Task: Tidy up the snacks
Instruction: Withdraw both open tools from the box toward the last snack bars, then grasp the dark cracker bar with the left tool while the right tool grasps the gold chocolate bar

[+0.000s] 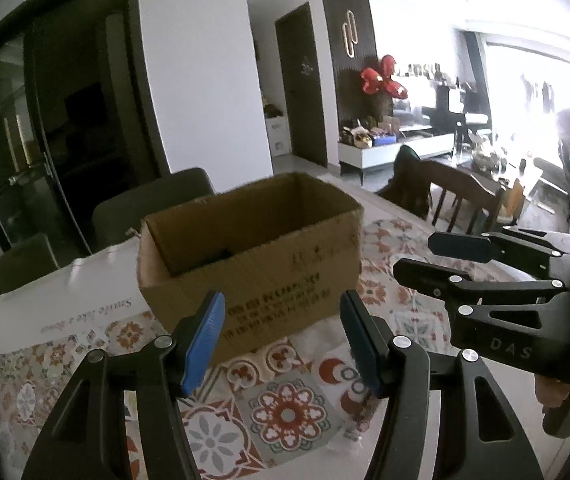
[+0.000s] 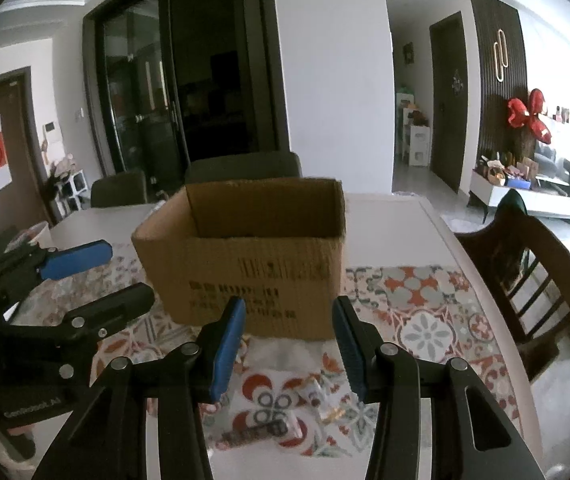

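Note:
An open brown cardboard box point(image 1: 253, 256) point(image 2: 245, 264) stands on the patterned tablecloth point(image 1: 285, 408). Something dark lies inside it, too dim to name. Small wrapped snacks point(image 2: 317, 400) and a dark-labelled packet point(image 2: 261, 432) lie on the cloth just in front of the box, below my right gripper point(image 2: 288, 344). That gripper is open, blue pads apart, nothing between them. My left gripper point(image 1: 283, 340) is open too and empty, aimed at the box's near wall. Each gripper shows in the other's view: the right gripper point(image 1: 415, 254) right of the box, the left gripper point(image 2: 129, 272) left of it.
A white carton with printed script point(image 1: 65, 312) lies left of the box. Dark padded chairs point(image 2: 245, 168) stand behind the table and a wooden chair point(image 2: 533, 264) at its right edge. A hand point(image 1: 553, 392) holds the right gripper.

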Motion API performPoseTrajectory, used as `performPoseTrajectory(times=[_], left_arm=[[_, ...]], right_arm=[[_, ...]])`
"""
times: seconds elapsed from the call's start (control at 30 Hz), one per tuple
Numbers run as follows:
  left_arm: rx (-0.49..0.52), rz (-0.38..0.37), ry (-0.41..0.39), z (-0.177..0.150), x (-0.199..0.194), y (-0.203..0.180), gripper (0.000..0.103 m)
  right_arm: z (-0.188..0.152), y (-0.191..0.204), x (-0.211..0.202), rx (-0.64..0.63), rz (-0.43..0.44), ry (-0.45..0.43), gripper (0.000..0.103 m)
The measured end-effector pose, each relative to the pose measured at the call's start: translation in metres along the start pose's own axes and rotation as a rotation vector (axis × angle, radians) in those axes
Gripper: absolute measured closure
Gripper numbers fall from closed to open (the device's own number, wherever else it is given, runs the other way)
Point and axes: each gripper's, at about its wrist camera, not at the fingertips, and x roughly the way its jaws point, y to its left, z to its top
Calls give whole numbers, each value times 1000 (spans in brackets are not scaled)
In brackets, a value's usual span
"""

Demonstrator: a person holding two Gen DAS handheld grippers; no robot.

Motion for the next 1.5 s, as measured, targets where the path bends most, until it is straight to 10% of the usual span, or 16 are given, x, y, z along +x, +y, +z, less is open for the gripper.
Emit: performPoseTrajectory(times=[1.03,1.5], left_arm=[[-10,-192,336,-85,67,-46,44],[-52,-207,376,-93,94,-50,61]], right_arm=[[-89,-25,45,1,-43,277,57],[-100,-32,65,21,-47,326,57]])
